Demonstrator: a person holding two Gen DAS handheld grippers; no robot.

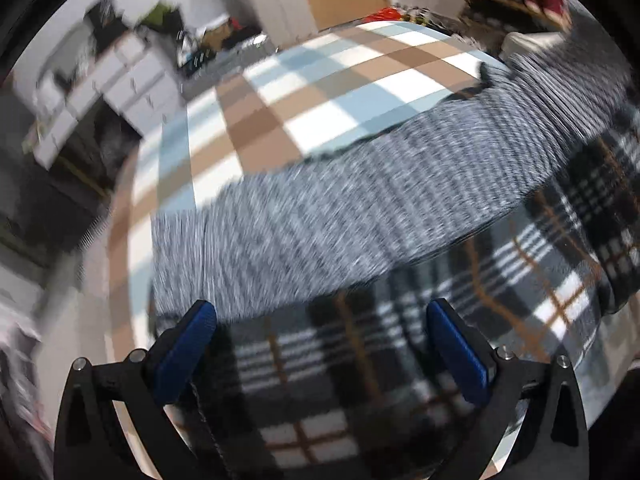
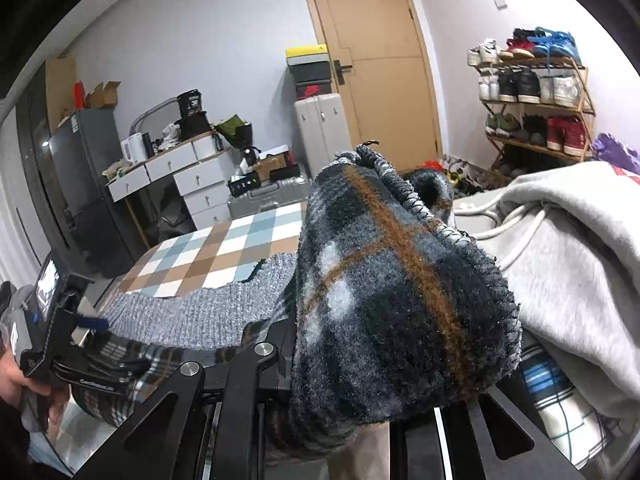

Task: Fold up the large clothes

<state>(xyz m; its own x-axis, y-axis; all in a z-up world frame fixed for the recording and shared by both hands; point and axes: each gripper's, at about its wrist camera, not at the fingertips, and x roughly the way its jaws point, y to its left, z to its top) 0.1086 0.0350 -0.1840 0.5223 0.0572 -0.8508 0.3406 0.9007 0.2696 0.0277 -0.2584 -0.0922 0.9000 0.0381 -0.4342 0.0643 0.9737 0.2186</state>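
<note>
Now our left gripper [image 1: 322, 346] hangs wide open over the plaid garment [image 1: 400, 360] on the bed [image 1: 320, 92]; our right gripper [image 2: 360, 400] clamps a bunched fold of it

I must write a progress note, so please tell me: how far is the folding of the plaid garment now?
Done: little that shows; the plaid garment lies spread on the checked bed cover, its grey knit lining exposed.
In hand: the right gripper is shut on a bunched part of it; the left gripper is open above it.
Left: no finished fold is visible. The grey hoodie looks unfolded.
</note>
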